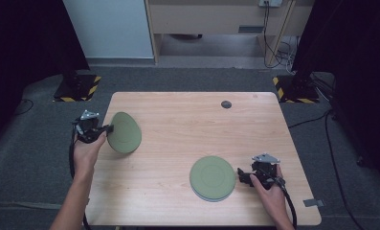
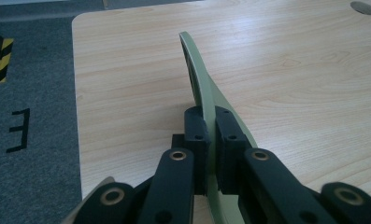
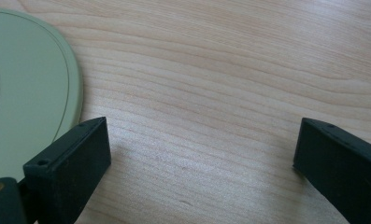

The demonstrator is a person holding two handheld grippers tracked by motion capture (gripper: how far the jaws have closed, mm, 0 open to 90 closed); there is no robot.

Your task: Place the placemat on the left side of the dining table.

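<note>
green round plate (image 1: pixel 124 132) (smooth, thin-rimmed) tilts, pinched in left tool (image 1: pixel 106 128).

Flat plate (image 3: pixel 24 88) cut at frame's edge

Light wooden table (image 1: pixel 178 120) on grey carpet (image 1: pixel 34 143), pale cabinet (image 1: pixel 216 19) behind, dark curtains (image 1: pixel 350 48) flanking.

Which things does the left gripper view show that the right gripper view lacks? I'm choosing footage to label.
Left gripper view alone: the left gripper shut on the rim of a tilted green plate, grey carpet and a dark table hole. Right gripper view alone: the right gripper, jaws wide open, beside a flat plate stack. Both: the wooden table.
</note>
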